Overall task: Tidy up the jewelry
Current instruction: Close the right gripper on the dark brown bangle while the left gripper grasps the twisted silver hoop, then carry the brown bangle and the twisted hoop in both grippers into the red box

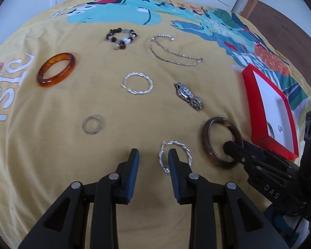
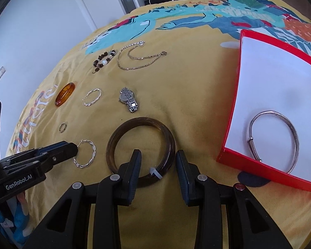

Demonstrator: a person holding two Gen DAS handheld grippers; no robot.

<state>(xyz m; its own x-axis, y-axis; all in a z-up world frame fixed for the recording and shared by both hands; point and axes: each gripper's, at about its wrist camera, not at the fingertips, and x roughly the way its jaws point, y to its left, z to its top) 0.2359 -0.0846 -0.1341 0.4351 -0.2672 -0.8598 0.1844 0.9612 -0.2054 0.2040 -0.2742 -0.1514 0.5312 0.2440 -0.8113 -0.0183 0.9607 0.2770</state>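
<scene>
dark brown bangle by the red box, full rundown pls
The dark brown bangle is a thick, glossy, mottled ring that looks like resin, with a small white tag on its near edge. It lies flat on the yellow bedspread, left of the red box. The right gripper straddles its near rim, not yet clamped.

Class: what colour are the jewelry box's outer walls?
Red; the box shows best in the right wrist view.
</scene>
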